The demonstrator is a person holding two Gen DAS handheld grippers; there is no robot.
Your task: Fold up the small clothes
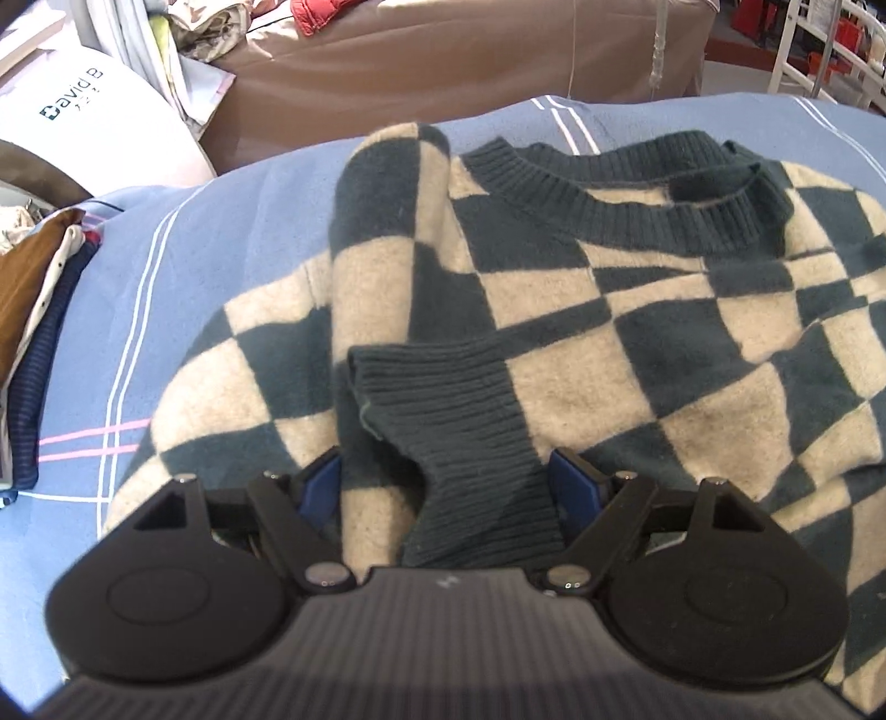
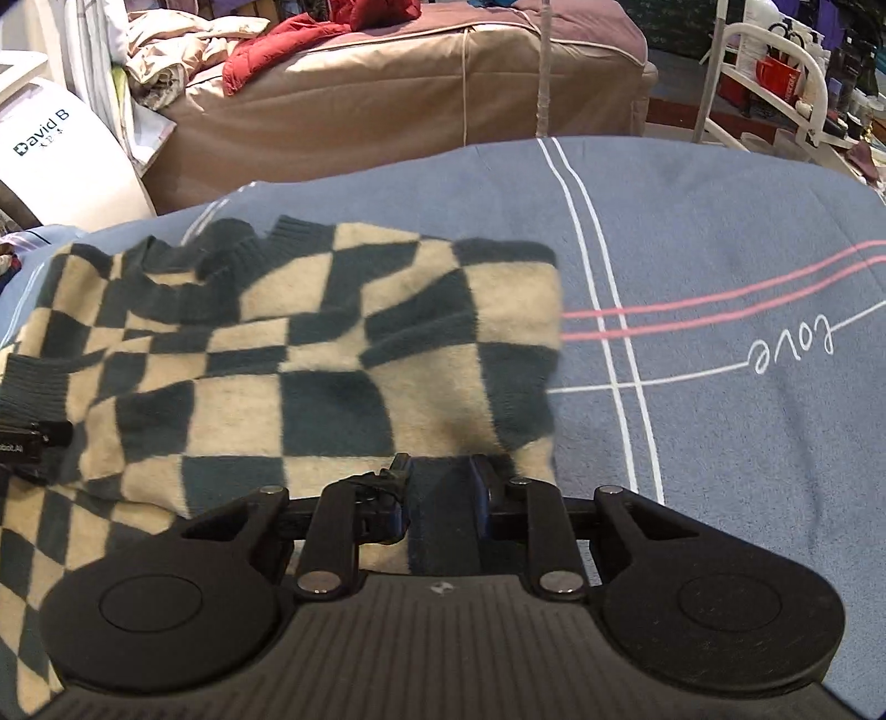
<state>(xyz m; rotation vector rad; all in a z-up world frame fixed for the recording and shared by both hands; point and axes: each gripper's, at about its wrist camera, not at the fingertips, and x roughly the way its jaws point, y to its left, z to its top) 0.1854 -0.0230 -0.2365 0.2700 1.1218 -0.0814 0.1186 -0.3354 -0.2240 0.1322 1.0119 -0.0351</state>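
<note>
A dark green and cream checkered knit sweater (image 1: 637, 310) lies on a blue blanket (image 1: 221, 232), collar away from me. One sleeve is folded over its front; its ribbed cuff (image 1: 454, 426) lies between my left gripper's (image 1: 451, 476) wide-open blue-padded fingers. In the right wrist view the sweater (image 2: 310, 354) shows with its right side folded in. My right gripper (image 2: 440, 476) is narrowed around a fold of the sweater's dark lower edge (image 2: 440, 515). The left gripper's tip (image 2: 33, 437) shows at the left edge.
A stack of folded clothes (image 1: 39, 310) sits at the left on the blanket. Behind stand a brown covered sofa (image 2: 387, 94) with a red jacket (image 2: 310, 39), a white appliance (image 2: 50, 155) and a white chair (image 2: 775, 72). Bare blanket (image 2: 747, 277) lies right of the sweater.
</note>
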